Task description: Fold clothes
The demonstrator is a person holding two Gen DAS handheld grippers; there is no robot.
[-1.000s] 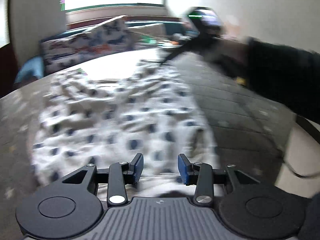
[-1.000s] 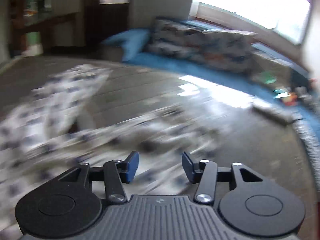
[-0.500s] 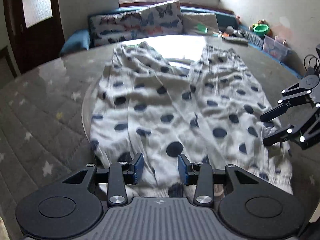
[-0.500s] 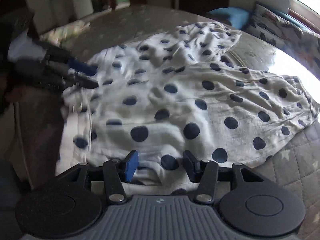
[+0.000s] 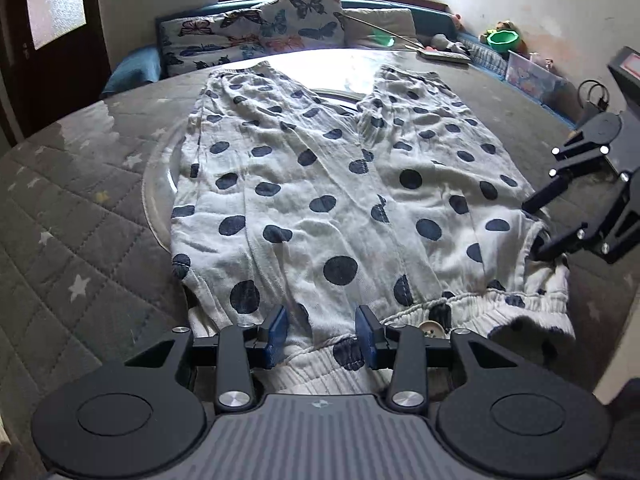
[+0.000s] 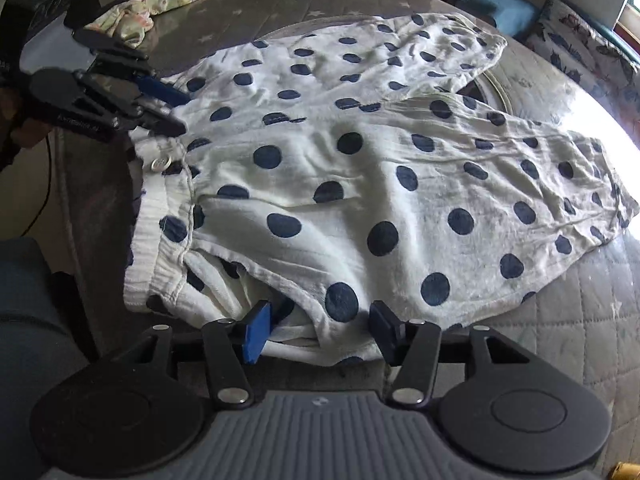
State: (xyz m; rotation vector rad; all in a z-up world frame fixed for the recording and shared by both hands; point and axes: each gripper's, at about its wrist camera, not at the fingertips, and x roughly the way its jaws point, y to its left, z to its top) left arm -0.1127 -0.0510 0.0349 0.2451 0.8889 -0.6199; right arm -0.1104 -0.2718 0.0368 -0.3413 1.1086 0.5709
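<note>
Left hand-held gripper (image 5: 322, 334) low, jaws apart; right hand-held gripper (image 6: 320, 326) low, jaws apart.

The pants (image 5: 328, 200) were white with big dark blue dots. Their button (image 6: 161, 164) was white. The cover (image 5: 68, 216) under them was grey with little white stars and one yellow star. The left gripper (image 5: 322, 334) was black with blue pads, and so was the right gripper (image 6: 320, 326). The cushions (image 5: 256, 32) by the window were white with blue, black and pink butterflies. A pillow (image 5: 132, 68) beside them was blue. A bowl (image 5: 503, 40) in the corner was bright green. A small cloth (image 6: 148, 12) far off was pale yellow with faint pink spots.
</note>
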